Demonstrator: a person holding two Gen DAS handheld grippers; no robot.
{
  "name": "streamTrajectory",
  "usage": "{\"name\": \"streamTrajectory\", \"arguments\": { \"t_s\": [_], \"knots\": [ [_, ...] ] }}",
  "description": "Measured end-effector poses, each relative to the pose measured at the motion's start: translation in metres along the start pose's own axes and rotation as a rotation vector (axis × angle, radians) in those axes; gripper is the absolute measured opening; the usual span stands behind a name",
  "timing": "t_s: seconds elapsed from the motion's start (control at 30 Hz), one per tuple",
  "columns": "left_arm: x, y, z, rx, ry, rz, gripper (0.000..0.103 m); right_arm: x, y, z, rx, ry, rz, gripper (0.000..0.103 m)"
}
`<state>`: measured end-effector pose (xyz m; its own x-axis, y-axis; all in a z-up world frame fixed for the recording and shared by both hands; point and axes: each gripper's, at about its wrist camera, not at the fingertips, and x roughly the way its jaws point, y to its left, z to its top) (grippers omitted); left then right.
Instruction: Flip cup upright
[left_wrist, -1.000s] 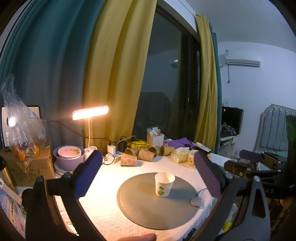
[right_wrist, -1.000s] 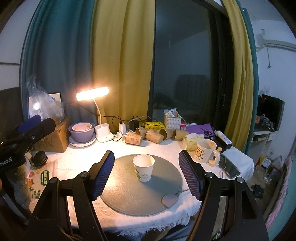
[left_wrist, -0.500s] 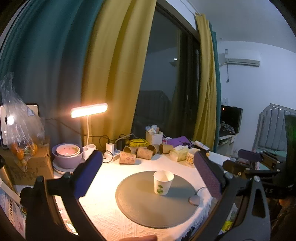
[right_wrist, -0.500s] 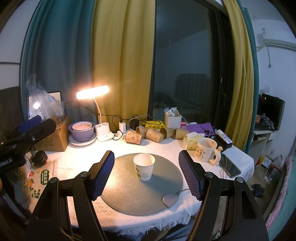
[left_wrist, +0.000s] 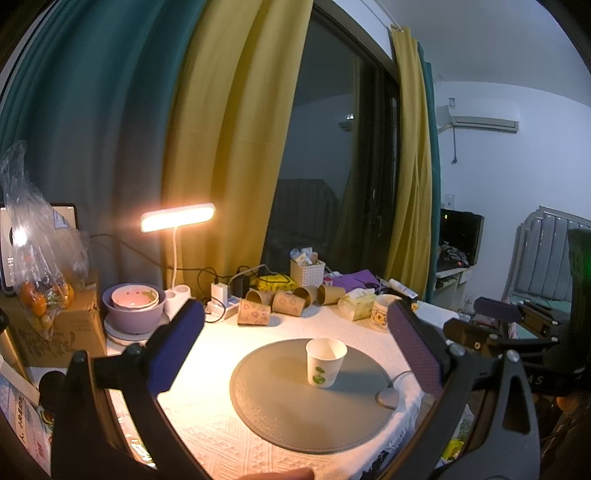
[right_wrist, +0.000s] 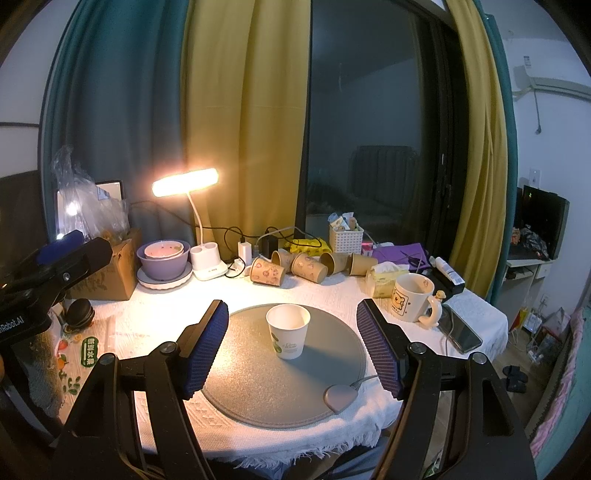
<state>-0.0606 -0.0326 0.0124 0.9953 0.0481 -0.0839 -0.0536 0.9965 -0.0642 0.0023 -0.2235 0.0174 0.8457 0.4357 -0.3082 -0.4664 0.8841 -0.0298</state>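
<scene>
A white paper cup (left_wrist: 325, 362) with a green print stands upright, mouth up, on a round grey mat (left_wrist: 314, 402); it also shows in the right wrist view (right_wrist: 289, 335) on the mat (right_wrist: 258, 387). My left gripper (left_wrist: 295, 354) is open and empty, held back from the cup. My right gripper (right_wrist: 293, 349) is open and empty, its blue pads on either side of the cup's line but nearer the table's front edge, not touching it.
Several brown paper cups (right_wrist: 291, 266) lie on their sides at the back. A lit desk lamp (right_wrist: 184, 182), purple bowls (right_wrist: 164, 258), a cardboard box (right_wrist: 110, 269), a cartoon mug (right_wrist: 412, 297), a phone (right_wrist: 461, 332) and a small grey puck with a cable (right_wrist: 340, 397) surround the mat.
The left wrist view has drifted slightly, so the cup sits a little lower and nearer. The right gripper and the cup have barely moved.
</scene>
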Motion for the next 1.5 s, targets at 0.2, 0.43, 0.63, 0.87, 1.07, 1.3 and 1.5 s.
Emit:
{"name": "streamTrajectory", "arguments": {
  "t_s": [0.2,0.43,0.63,0.87,1.07,1.3,1.5],
  "knots": [
    [-0.0004,-0.0005,0.0,0.0,-0.001,0.0,0.1,0.0001,0.0001,0.0002,0.0,0.0,0.0,0.075],
    [0.0,-0.0001,0.0005,-0.001,0.0,0.001,0.1,0.0004,0.0003,0.0005,0.0,0.0,-0.001,0.075],
    [0.0,-0.0003,0.0007,-0.001,0.0,0.001,0.1,-0.0004,0.0014,0.0,0.0,0.002,0.0,0.075],
    [-0.0002,-0.0005,0.001,-0.002,0.0,0.002,0.1,-0.0005,0.003,-0.0007,0.0,0.004,-0.001,0.075],
    [0.0001,-0.0002,0.0012,-0.002,0.001,0.001,0.1,-0.0003,0.0028,-0.0005,0.0,0.005,-0.001,0.075],
    [0.0,-0.0006,0.0011,-0.003,0.004,0.001,0.1,0.0001,0.0024,-0.0003,0.0,0.005,-0.001,0.075],
    [-0.0008,-0.0005,-0.0055,-0.009,0.012,-0.006,0.1,-0.0016,0.005,-0.0034,-0.002,0.016,0.003,0.075]
  ]
}}
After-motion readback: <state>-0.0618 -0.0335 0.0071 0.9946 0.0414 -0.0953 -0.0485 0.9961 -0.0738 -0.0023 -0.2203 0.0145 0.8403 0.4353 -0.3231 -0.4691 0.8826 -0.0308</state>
